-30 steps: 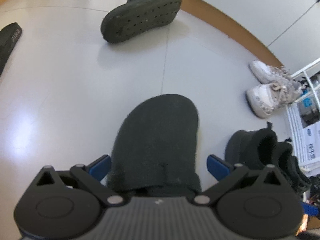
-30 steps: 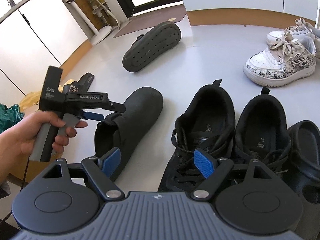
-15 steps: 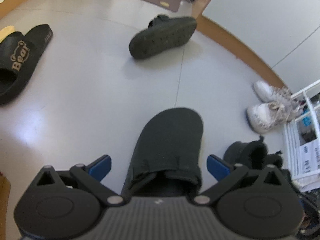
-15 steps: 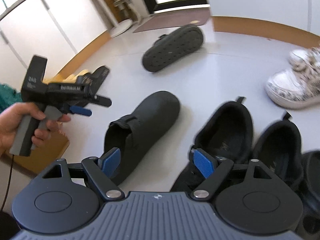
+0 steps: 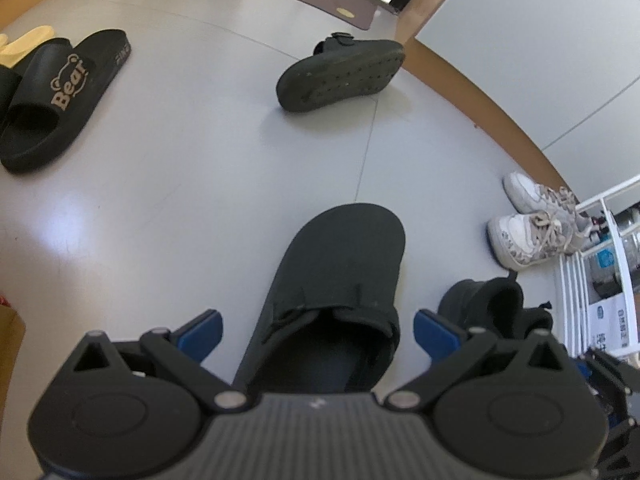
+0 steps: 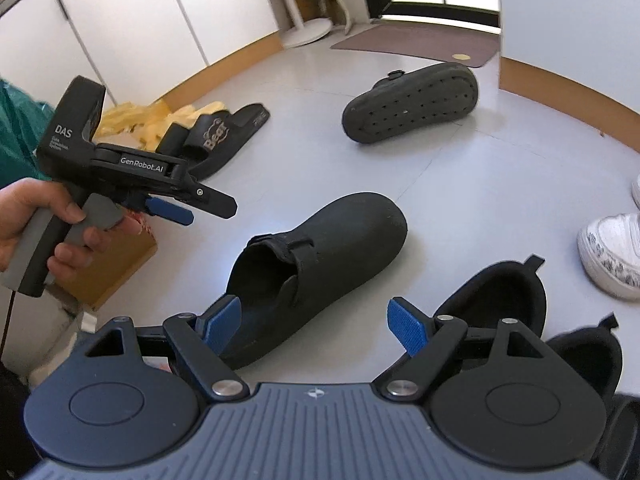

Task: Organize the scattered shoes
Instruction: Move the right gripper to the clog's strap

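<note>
Left wrist view: left tool (image 5: 316, 328) hangs over the floor (image 5: 180, 184) with its blue pads spread wide, nothing between them touched.
Upright clog: black clog (image 5: 340, 280) sits sole down right at 6 o'clock, heel opening nearest the tool, toe aimed at 12.
Tipped clog: its mate, the overturned clog (image 5: 340, 74), lies on its side at 12 o'clock, dotted sole facing us, well apart from the first.
Slide: black "Bear" slide (image 5: 56, 96) at 10 o'clock, with a yellow slipper (image 5: 24, 44) just behind it.
Sneakers: white sneakers (image 5: 536, 232) side by side at 3 o'clock by a white rack (image 5: 600, 248); black sneakers (image 5: 488, 300) at 4 o'clock, just beside the upright clog.
Right wrist view: right tool (image 6: 316, 324) also gaping, pads apart, empty, low over the clog's heel.
Clog from here: black clog at centre, toe pointing to 1 o'clock; overturned clog at 1 o'clock near the brown doormat (image 6: 420, 44).
Other hand: a hand (image 6: 36, 216) at 9 o'clock grips the left tool's grey handle, that tool raised off the floor beside the clog, not touching it.
Black sneakers from here: at 4 o'clock, close to the right pad.
</note>
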The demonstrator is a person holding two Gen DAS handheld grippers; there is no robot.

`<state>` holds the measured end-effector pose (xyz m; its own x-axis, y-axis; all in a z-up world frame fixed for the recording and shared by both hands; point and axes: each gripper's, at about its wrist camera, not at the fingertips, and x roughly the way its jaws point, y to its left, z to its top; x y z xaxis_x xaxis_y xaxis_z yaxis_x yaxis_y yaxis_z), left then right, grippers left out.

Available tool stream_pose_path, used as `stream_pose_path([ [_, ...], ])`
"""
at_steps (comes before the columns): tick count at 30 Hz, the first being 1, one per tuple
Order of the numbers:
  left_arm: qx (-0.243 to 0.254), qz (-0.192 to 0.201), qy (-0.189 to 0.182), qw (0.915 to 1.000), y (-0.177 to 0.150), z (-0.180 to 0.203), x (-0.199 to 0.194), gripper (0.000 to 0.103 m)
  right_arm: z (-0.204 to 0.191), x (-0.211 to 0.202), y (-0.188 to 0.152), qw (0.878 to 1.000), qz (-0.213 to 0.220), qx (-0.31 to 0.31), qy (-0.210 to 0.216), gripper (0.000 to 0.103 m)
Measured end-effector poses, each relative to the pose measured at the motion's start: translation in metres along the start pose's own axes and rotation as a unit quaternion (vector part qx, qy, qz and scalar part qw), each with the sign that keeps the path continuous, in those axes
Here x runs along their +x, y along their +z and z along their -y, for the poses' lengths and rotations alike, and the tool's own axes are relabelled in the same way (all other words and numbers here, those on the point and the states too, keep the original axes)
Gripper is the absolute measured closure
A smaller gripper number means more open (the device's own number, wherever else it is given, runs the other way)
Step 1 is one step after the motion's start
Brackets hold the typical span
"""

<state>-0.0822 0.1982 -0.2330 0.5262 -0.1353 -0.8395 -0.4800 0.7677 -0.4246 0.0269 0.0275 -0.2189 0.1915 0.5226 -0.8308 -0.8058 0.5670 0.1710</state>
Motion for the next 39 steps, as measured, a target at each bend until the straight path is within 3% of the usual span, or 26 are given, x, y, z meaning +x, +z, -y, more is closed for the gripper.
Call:
stream_pose_path([
  [6, 0.013, -0.020, 0.006, 0.9997, -0.004, -0.001, 0.015, 0.000, 0.008, 0.005, 0.005, 1.000, -0.006, -0.016, 0.000, 0.019],
  [31, -0.015, -0.015, 0.012, 0.9997, 0.006, -0.013, 0.018, 0.000, -0.009, 0.059, 0.031, 0.998, -0.035, -0.046, 0.024, 0.019],
  [39, -0.031, -0.001, 0.024, 0.9993, 0.012, -0.022, 0.014, 0.000, -0.014, 0.084, 0.037, 0.997, -0.048, -0.049, 0.026, 0.026],
])
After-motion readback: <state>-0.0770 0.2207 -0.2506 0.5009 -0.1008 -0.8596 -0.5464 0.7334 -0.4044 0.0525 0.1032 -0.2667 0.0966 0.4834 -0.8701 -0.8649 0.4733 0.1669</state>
